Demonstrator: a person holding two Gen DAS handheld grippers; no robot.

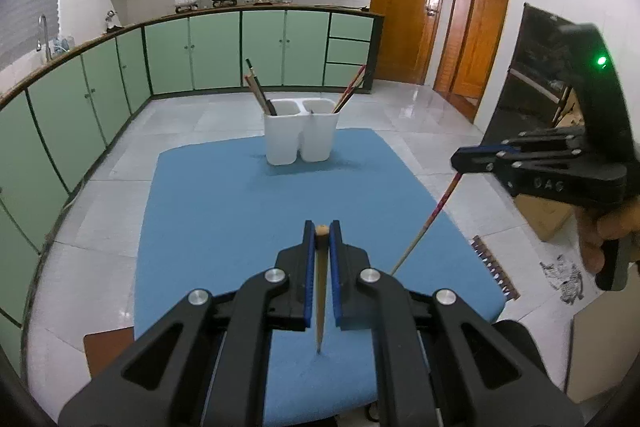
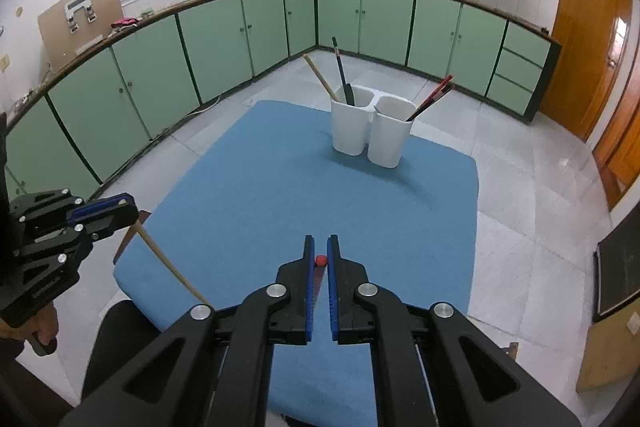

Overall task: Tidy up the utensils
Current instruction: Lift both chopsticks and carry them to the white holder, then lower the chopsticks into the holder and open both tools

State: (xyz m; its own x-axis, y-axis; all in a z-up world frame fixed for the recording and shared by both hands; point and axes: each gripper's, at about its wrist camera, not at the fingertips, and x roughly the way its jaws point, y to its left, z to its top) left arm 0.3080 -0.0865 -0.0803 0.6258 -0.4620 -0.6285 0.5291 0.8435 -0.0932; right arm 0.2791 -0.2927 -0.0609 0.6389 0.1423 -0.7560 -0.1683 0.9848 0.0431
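Observation:
My left gripper (image 1: 322, 229) is shut on a wooden chopstick (image 1: 320, 291) whose tip hangs down over the blue mat (image 1: 224, 211). My right gripper (image 2: 320, 245) is shut on a red-ended chopstick (image 2: 320, 260). In the left wrist view the right gripper (image 1: 460, 159) holds that red-and-white chopstick (image 1: 424, 227) slanting down over the mat's right side. In the right wrist view the left gripper (image 2: 124, 209) holds the wooden chopstick (image 2: 172, 267) at the mat's left edge. A white two-compartment holder (image 1: 300, 131) stands at the mat's far end with several utensils in it; it also shows in the right wrist view (image 2: 372, 131).
The mat covers a small table over a tiled floor. Green cabinets (image 1: 216, 55) run along the left and back. Wooden doors (image 1: 412, 3) stand at the right. A dark cabinet (image 1: 532, 83) and cardboard boxes (image 1: 544, 219) lie to the right of the table.

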